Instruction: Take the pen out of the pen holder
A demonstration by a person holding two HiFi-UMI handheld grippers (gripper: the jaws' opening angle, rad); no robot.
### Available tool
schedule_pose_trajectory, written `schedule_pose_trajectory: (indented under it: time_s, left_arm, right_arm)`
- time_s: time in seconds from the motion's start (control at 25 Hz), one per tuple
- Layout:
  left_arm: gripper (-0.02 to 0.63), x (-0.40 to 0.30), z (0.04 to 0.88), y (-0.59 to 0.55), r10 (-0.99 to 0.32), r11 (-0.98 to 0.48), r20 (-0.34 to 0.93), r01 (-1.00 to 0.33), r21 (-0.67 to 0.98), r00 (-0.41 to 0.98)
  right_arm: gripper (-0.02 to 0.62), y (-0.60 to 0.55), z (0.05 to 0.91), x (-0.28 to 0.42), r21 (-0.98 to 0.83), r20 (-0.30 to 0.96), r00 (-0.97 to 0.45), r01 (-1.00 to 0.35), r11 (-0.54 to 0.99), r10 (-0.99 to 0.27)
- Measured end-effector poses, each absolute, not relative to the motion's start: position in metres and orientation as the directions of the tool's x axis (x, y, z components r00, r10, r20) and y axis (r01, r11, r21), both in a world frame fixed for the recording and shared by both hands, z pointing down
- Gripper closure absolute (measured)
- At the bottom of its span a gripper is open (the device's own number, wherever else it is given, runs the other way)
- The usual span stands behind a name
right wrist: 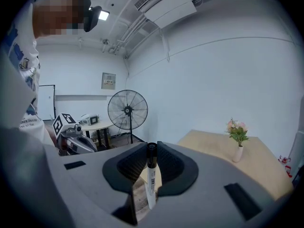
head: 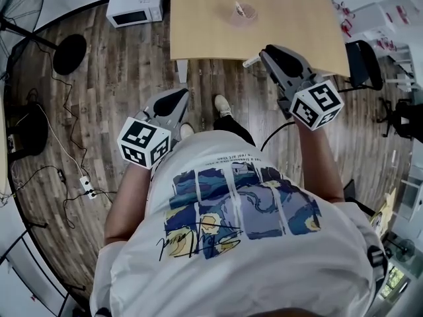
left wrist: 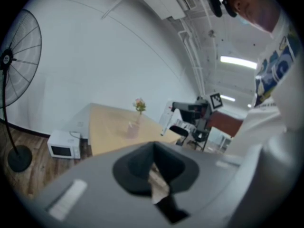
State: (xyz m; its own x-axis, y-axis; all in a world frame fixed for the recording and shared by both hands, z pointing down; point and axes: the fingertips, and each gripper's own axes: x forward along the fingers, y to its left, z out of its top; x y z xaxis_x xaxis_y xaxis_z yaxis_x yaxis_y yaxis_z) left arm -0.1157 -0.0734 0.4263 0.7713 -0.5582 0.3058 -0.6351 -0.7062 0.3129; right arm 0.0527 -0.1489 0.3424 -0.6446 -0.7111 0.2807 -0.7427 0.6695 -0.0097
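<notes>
My right gripper (head: 266,51) is shut on a white pen with a black cap (right wrist: 150,175), which stands upright between its pads; the pen's end (head: 250,62) sticks out beside the jaws near the wooden table's front edge. The pen holder (head: 242,12), a small clear pinkish cup, stands on the table (head: 198,25) beyond it, also seen as the cup (left wrist: 131,128) in the left gripper view. My left gripper (head: 179,96) hangs lower, over the floor in front of the table, its jaws (left wrist: 153,150) shut with nothing between them.
A vase of flowers (right wrist: 237,148) stands on the table's far part. On the floor are a white microwave (head: 135,5), a standing fan (right wrist: 127,110) and its round base (head: 69,53), and cables with a power strip (head: 86,187). A black chair (head: 364,62) is right of the table.
</notes>
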Motion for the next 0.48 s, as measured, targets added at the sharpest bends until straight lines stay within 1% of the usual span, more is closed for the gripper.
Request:
schedule_pose_trajectory:
  time_s: [0.48]
  left_arm:
    - [0.598,-0.1168,0.4247,-0.0704,-0.556,-0.708,0.306,-0.633,0.312,0.773]
  right_arm:
    - [0.538,-0.1423,0.3334,0.0478,-0.002,0.274,-0.653,-0.735,0.678,-0.706]
